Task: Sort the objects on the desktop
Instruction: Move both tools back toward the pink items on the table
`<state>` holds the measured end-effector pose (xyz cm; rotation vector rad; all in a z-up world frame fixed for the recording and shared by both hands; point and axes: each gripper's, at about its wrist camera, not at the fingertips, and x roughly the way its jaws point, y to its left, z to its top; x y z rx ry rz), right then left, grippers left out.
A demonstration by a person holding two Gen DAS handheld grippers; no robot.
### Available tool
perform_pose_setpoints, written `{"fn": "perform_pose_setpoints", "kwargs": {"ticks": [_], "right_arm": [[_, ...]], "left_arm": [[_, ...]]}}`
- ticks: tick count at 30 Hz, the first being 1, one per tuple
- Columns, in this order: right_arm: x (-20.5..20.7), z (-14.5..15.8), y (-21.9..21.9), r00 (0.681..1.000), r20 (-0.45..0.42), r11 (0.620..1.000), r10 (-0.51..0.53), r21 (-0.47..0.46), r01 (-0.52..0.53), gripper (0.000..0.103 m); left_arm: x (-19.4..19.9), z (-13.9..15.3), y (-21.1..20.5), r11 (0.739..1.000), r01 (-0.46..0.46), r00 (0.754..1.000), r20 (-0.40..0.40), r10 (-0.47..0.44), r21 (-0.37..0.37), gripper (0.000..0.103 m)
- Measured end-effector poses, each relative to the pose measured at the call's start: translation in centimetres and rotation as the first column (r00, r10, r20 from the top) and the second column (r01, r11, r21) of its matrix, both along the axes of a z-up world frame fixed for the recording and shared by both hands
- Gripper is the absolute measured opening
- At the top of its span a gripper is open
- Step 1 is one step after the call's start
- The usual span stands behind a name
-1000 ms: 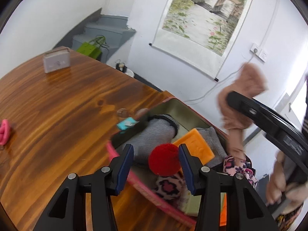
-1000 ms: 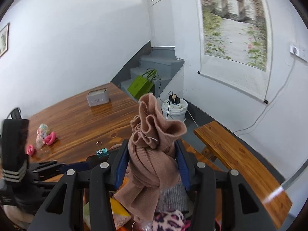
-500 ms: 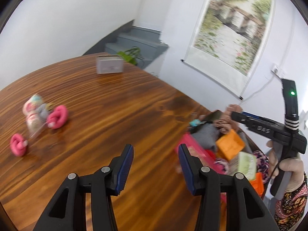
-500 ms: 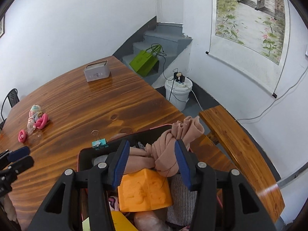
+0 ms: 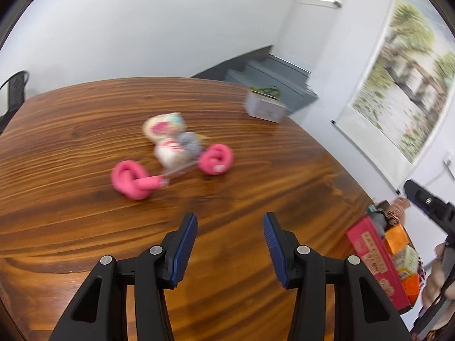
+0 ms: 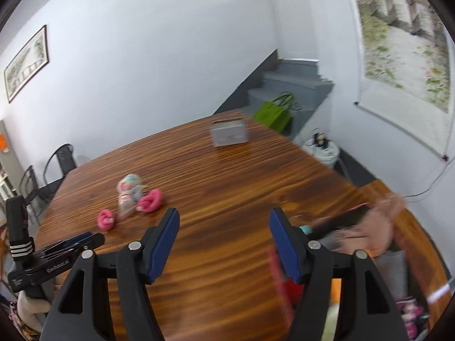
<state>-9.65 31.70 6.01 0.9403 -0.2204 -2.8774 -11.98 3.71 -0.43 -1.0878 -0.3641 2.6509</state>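
Both tongs tilted down over table (image 5: 85, 227) — left tongs (image 5: 229, 237) empty, right tongs (image 6: 224, 234) just widened, empty

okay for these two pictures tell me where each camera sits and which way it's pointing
Left wrist: rides the left gripper, jaws open and empty, facing down over the wooden table toward the pink knotted socks; the right gripper's body shows at the right edge.
Right wrist: rides the right gripper, open and empty, facing across the table; the left gripper shows lower left.
Shared: table, socks, grey box.
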Motion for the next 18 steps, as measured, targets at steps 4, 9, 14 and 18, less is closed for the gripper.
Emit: {"fn": "perform_pose_setpoints", "kwargs": {"ticks": [4,9,14,18], "right_arm": [[-3.0,-2.7,-4.1,0.995,0.084,0.998,0.058,-0.034,-0.055,0.071],[-5.2,-4.4,-7.5,0.988,0.123,0.995,0.090,-0.043,-0.085,0.071],[-6.9,-6.0,-9.2,0.990,0.114,0.997,0.079,-0.033,-0.076,0.072],[-7.4,-7.5,-9.5,0.994,0.098,0.999,0.051,-0.008,-0.050,0.074]], "left_arm": [[0.3,-0.4,-3.2,0.998,-0.068,0.998,0.004,0.068,-0.009,0.050],[0.5,-1.1,-6.7,0.990,-0.142,0.990,0.013,0.142,0.010,0.050],[0.1,-1.8,-8.7,0.983,-0.183,0.983,0.037,0.182,0.029,0.050],[-0.3,-2.3,-8.9,0.983,-0.181,0.982,0.051,0.180,0.027,0.050]]}}
